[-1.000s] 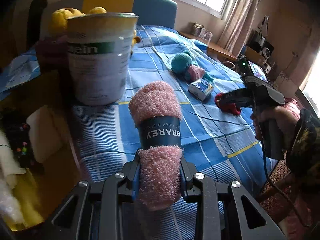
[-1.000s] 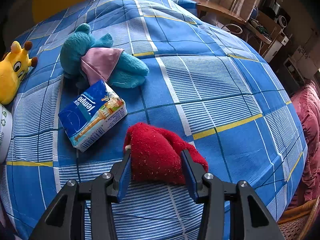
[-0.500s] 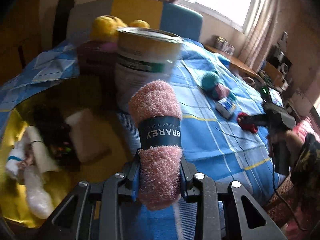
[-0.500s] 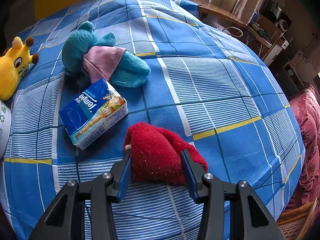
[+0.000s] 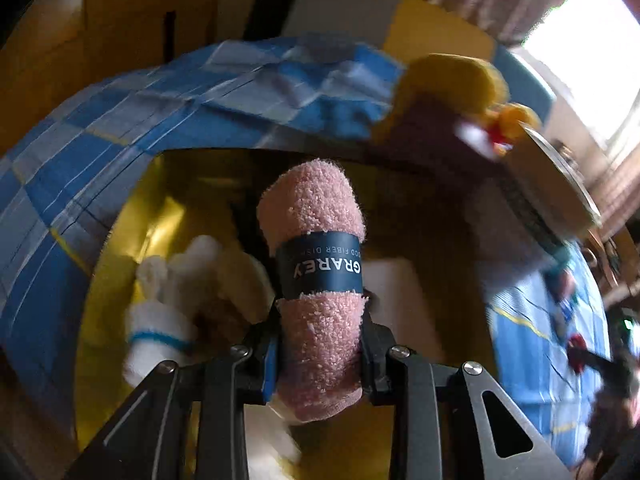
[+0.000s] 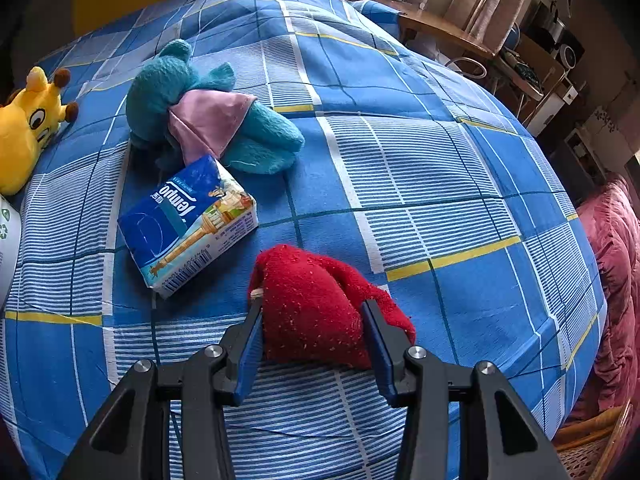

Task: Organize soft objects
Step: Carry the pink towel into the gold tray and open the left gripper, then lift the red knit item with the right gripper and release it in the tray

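Note:
My left gripper is shut on a pink rolled cloth with a dark "GRAREY" band and holds it over a yellow bin that holds white rolled socks and other soft items. My right gripper has its jaws around a red soft cloth lying on the blue checked bedspread; the jaws touch its sides. A teal plush with a pink scarf, a yellow giraffe plush and a blue tissue pack lie further back.
A large tin can stands right of the bin, with a yellow plush behind it. A desk with clutter and a red blanket lie to the right of the bed.
My left gripper has swung left with the pink cloth, from in front of the can to over the yellow bin. My right gripper stays on the red cloth, hardly moved.

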Demonstrator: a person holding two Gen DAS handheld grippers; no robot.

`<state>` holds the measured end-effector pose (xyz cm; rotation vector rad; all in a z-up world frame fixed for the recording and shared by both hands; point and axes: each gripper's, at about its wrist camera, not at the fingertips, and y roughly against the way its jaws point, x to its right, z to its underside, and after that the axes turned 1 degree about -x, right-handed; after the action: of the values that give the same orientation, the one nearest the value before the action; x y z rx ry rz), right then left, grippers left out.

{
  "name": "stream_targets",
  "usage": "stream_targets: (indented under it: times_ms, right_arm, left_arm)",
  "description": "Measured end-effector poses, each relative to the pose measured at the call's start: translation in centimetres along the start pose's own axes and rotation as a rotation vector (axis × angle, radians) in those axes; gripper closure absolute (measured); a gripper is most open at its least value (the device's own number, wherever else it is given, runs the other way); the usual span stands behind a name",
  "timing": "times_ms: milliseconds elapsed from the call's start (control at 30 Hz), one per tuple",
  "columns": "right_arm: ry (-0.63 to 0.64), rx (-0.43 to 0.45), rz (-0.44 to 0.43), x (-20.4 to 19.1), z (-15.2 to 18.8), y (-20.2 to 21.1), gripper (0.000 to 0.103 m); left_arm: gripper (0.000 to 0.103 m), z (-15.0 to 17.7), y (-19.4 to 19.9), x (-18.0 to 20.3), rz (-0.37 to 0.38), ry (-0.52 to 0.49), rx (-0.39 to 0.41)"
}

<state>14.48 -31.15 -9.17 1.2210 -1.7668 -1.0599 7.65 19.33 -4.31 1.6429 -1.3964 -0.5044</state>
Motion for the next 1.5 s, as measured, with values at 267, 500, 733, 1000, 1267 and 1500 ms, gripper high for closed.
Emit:
stream_targets:
  times_ms: [267, 500, 733, 1000, 1267, 1500]
  right_arm:
    - [0.007, 0.001, 0.006, -0.1, 0.1, 0.0, 0.056]
    - [0.014, 0.004, 0.014, -0.2, 0.1, 0.0, 0.056]
    - [0.018, 0.006, 0.017, -0.3, 0.1, 0.1, 0.056]
    - [0.025, 0.009, 0.02, -0.4, 0.0, 0.1, 0.06]
    - [0.001, 0.013, 0.008, -0.2, -0.4, 0.3, 0.072]
    - [-0.079, 0.033, -0.021, 1.1, -1.0, 0.8, 0.074]
  left_arm:
    - [0.061, -0.9, -1.2, -1.3, -0.066, -0.001, 0.011]
    - [0.049, 1.0, 0.9, -0.7, -0.102, -0.052, 0.087]
    - [0.045, 2.9, 3.6, 0.6, -0.113, -0.163, 0.183]
    - [0.044, 4.6, 6.0, 1.5, -0.077, -0.221, 0.216]
    - [0.044, 5.3, 7.1, 1.9, -0.05, -0.244, 0.231]
    - [0.044, 5.5, 7.2, 2.0, -0.029, -0.248, 0.22]
